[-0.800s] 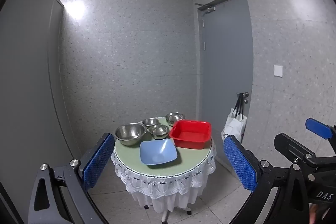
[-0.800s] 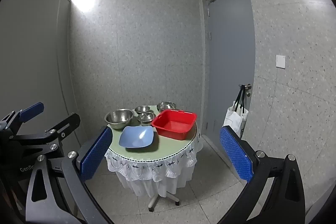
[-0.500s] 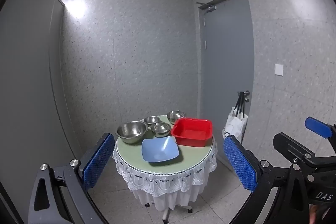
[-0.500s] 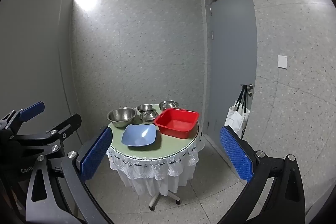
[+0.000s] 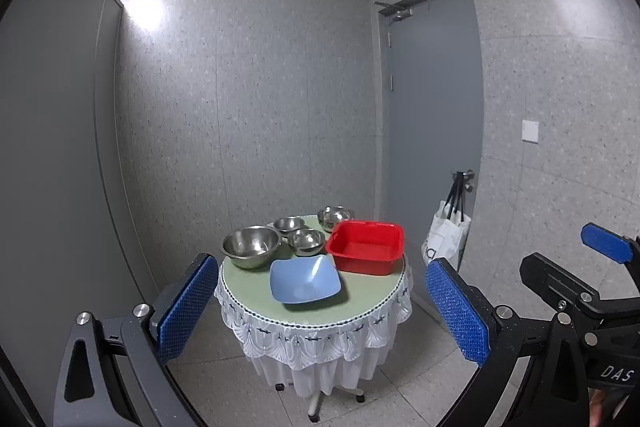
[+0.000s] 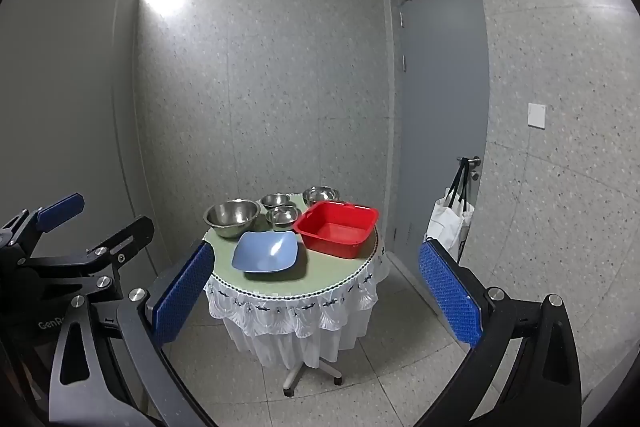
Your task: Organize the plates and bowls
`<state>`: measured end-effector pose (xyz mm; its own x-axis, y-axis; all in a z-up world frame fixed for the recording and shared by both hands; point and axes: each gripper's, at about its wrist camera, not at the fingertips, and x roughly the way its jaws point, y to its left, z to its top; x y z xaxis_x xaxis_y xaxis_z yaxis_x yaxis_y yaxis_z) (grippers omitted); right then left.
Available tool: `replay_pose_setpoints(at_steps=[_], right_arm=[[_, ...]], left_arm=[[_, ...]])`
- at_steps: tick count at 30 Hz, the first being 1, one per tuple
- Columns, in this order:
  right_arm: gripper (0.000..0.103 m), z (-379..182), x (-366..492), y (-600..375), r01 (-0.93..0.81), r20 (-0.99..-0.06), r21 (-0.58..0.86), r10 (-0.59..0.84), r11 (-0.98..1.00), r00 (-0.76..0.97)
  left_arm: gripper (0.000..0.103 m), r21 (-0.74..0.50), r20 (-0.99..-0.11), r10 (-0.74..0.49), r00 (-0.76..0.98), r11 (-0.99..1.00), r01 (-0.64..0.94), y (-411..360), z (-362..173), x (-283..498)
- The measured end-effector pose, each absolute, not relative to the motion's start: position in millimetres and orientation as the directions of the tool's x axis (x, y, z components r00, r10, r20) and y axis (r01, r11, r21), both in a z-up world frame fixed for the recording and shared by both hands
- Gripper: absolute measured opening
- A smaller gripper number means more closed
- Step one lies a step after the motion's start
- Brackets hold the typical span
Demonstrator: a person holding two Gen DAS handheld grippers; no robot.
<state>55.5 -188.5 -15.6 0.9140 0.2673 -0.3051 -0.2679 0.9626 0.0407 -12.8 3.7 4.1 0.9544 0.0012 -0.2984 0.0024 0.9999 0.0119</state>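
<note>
A small round table (image 5: 360,301) (image 6: 332,279) with a green top and white lace skirt stands some way ahead. On it sit a blue square plate (image 5: 305,278) (image 6: 267,251) at the front, a red square tub (image 5: 365,246) (image 6: 337,227) at the right, a large steel bowl (image 5: 251,246) (image 6: 232,217) at the left and three small steel bowls (image 5: 306,241) (image 6: 283,217) behind. My left gripper (image 5: 322,311) and right gripper (image 6: 316,295) are both open, empty and well short of the table.
A grey door (image 5: 434,131) is at the right, with a white tote bag (image 5: 446,237) hanging from its handle. Speckled walls close the room behind the table. A grey panel wall (image 5: 52,167) is on the left. The floor is tiled.
Both views have drifted slightly: the table now sits a little more to the right and lower in the frames. Both grippers stay open.
</note>
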Motion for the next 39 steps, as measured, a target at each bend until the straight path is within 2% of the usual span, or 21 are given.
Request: replay_pose_setpoints(at_steps=[39], right_arm=[[0.103, -14.8, 47.6, -187.9, -0.237, -0.330, 0.050, 0.240, 0.970, 0.913]], left_arm=[[0.103, 0.019, -0.315, -0.020, 0.949, 0.999, 0.028, 14.0, -0.5, -7.5]])
